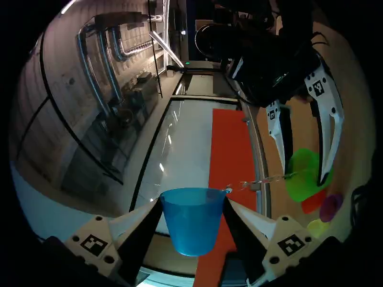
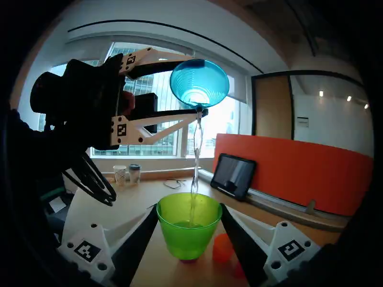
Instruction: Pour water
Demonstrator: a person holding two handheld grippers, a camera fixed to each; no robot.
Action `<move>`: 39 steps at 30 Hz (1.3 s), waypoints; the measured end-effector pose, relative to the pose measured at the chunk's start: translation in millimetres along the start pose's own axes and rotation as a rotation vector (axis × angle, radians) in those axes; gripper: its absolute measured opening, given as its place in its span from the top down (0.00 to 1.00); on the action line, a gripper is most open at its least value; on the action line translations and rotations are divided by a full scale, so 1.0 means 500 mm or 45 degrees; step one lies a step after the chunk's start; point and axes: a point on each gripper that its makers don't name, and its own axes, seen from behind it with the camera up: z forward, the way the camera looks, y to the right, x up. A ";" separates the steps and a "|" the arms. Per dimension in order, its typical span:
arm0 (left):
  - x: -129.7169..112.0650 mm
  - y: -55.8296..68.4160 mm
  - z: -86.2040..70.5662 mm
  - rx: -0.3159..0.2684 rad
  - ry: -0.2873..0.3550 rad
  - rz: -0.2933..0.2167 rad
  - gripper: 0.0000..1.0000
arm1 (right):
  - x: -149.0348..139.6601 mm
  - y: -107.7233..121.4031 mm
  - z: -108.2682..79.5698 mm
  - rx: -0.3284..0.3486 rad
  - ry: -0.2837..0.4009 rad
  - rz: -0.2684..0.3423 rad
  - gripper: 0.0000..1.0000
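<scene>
We hold the blue cup (image 1: 194, 220) up in the air, tipped on its side. Both fingers of the left gripper (image 1: 193, 203) squeeze it tight. A thin stream of water (image 2: 195, 158) falls from its rim into the green cup (image 2: 188, 229) right below. A little water sits in the bottom. The right gripper (image 2: 188, 210) presses the green cup from both sides and keeps it upright, low over the wooden table (image 2: 139, 201). A small orange cup (image 2: 222, 246) stands just beside it. Farther back, a tablet (image 2: 233, 176) leans on the long orange wall (image 2: 297, 167) along the table's edge. Two paper cups (image 2: 119, 174) stand by the big window (image 2: 143, 119). A wide stretch of table lies between them and the green cup.
</scene>
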 end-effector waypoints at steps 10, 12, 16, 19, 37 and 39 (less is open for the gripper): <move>0.005 0.005 0.000 0.000 0.005 0.054 0.13 | -0.001 0.002 -0.001 -0.001 -0.001 -0.002 0.06; 0.007 0.005 -0.001 0.001 0.006 0.064 0.13 | 0.000 0.002 -0.001 0.000 -0.001 -0.003 0.06; 0.011 0.004 -0.003 0.005 0.011 0.087 0.13 | 0.002 0.003 0.001 -0.001 0.001 -0.004 0.06; 0.014 0.003 -0.005 0.009 0.014 0.103 0.13 | 0.002 0.003 0.003 -0.002 0.003 -0.004 0.06; 0.032 -0.008 -0.009 0.024 0.042 0.214 0.13 | 0.005 0.001 0.006 -0.009 0.013 0.000 0.06; 0.034 -0.009 -0.009 0.028 0.044 0.228 0.13 | 0.006 0.002 0.007 -0.010 0.014 0.001 0.06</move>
